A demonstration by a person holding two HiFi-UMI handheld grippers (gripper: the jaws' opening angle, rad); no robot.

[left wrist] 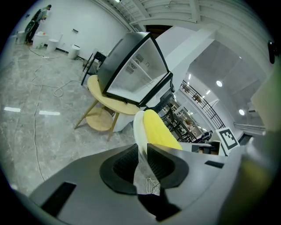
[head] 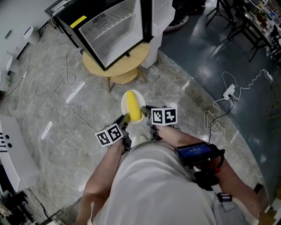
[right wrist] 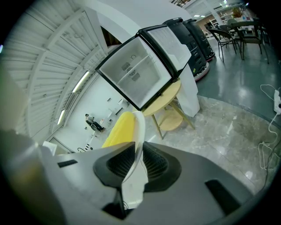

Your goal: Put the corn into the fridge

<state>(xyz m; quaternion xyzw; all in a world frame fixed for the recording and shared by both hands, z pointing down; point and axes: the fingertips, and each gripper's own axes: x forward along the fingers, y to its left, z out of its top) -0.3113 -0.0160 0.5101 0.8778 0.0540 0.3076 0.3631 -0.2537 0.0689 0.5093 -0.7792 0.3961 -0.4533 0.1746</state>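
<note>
Corn isn't in yet; it lies on the white plate I carry. The fridge is open on the round table, well ahead. My left gripper and right gripper are both clenched on the plate rim (opposite sides). I'd hold it level and walk up slowly.

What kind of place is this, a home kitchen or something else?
Likely a lab or workshop hall: a small open fridge sits on a round wooden table, cables trail over the polished floor, and chairs and cluttered benches stand beyond.
</note>
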